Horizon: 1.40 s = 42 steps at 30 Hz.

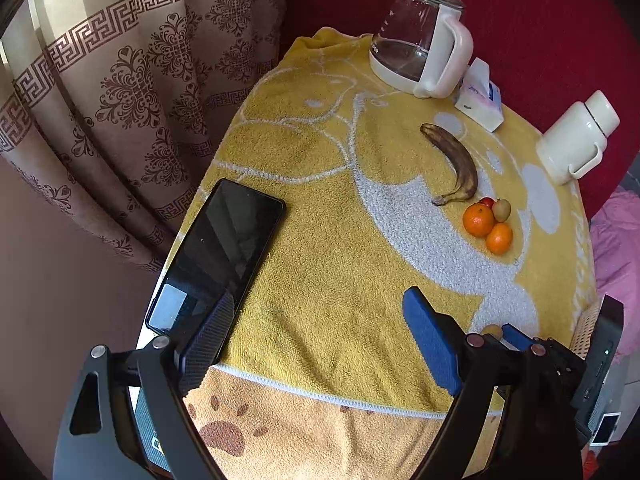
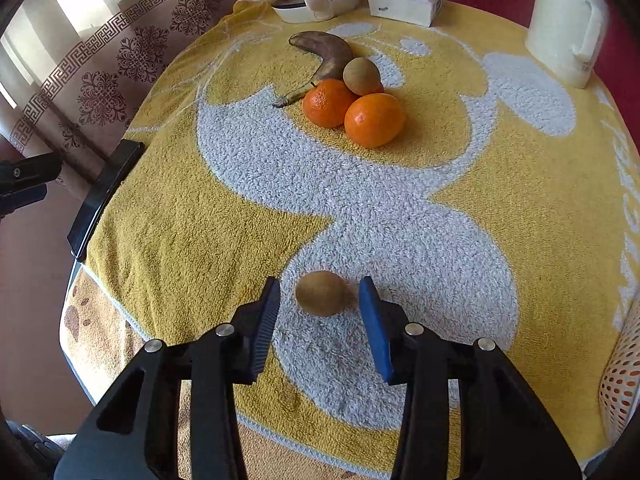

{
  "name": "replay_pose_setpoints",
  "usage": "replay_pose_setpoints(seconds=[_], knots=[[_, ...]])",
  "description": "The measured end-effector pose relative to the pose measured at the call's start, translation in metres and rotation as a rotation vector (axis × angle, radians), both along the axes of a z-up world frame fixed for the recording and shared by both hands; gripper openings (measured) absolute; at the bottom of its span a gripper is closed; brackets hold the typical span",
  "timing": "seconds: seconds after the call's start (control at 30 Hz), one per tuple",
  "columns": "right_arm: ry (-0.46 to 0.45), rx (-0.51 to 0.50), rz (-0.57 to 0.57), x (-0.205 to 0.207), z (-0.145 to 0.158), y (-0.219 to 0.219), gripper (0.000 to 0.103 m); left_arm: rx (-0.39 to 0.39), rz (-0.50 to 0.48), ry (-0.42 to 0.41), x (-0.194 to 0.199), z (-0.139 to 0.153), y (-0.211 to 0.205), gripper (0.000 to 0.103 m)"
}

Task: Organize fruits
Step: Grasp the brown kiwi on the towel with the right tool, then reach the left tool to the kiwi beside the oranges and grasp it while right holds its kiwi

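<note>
Right wrist view is showing the right gripper (image 2: 318,312) straddling a lone kiwi (image 2: 321,293) lying near on the towel (image 2: 440,208), pads not yet touching it. Being light, soft-skinned and bruisable, it is probably wanting gentle pressure across its middle. Left gripper (image 1: 320,340) is hanging spread wide, empty.

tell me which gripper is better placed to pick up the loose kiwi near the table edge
Right. The right gripper already straddles the loose kiwi, with small gaps on both sides and its pads not yet touching. The left gripper stands wide open over bare towel beside the phone.
</note>
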State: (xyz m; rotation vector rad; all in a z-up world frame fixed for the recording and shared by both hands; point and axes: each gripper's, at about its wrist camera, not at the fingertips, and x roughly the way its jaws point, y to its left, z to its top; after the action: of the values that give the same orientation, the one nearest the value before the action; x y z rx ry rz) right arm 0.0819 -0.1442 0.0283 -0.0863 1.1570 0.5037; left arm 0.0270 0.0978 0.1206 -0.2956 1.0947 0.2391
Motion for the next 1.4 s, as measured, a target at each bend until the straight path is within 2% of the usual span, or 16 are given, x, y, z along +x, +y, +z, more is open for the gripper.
replay_pose_setpoints(seconds=[0.2, 0.3, 0.53, 0.8, 1.1, 1.27, 1.4], knots=[[-0.017, -0.048, -0.006, -0.002, -0.009, 0.009, 0.036, -0.010, -0.020, 0.007, 0.011, -0.005, 0.010, 0.086], [-0.032, -0.068, -0.021, -0.003, -0.009, 0.008, 0.029, -0.015, -0.040, 0.016, 0.017, -0.010, 0.009, 0.086], [-0.034, -0.046, -0.074, -0.007, 0.006, 0.000, 0.029, -0.036, -0.099, 0.023, 0.036, -0.019, -0.001, 0.086], [-0.064, -0.035, -0.158, -0.012, 0.034, -0.027, 0.029, -0.065, -0.212, 0.004, 0.071, -0.027, -0.040, 0.086], [-0.074, -0.027, -0.239, -0.020, 0.047, -0.052, 0.029, -0.089, -0.369, -0.022, 0.115, -0.034, -0.099, 0.085], [-0.064, -0.030, -0.281, -0.024, 0.046, -0.065, 0.029, -0.094, -0.450, -0.036, 0.141, -0.038, -0.129, 0.078], [-0.056, -0.027, -0.304, -0.027, 0.044, -0.074, 0.029, -0.085, -0.490, -0.038, 0.158, -0.042, -0.145, 0.068]])
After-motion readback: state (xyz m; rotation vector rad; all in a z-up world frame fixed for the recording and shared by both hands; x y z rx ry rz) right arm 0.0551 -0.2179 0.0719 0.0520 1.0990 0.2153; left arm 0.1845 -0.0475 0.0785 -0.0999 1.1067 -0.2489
